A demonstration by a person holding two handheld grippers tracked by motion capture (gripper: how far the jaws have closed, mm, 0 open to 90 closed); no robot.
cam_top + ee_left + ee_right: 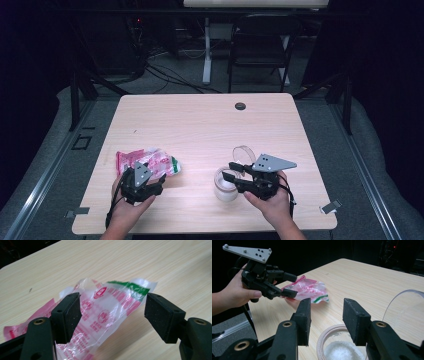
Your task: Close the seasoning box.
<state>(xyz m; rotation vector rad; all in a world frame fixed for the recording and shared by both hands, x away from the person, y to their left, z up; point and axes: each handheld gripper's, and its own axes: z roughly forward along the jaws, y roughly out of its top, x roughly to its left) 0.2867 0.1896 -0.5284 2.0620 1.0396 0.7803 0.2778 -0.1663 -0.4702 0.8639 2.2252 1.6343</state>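
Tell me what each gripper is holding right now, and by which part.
Nothing is held. The left gripper is open, its jaws straddling the plastic bag without clamping it. The right gripper is open above the open jar.

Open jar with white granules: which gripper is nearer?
Right. The right gripper hangs just above the jar, fingers over its rim; the left gripper is off at the red-printed bag.

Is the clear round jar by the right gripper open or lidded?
Open. The clear round jar shows a bare rim with white granules inside, and its clear round lid lies on the table beside it.
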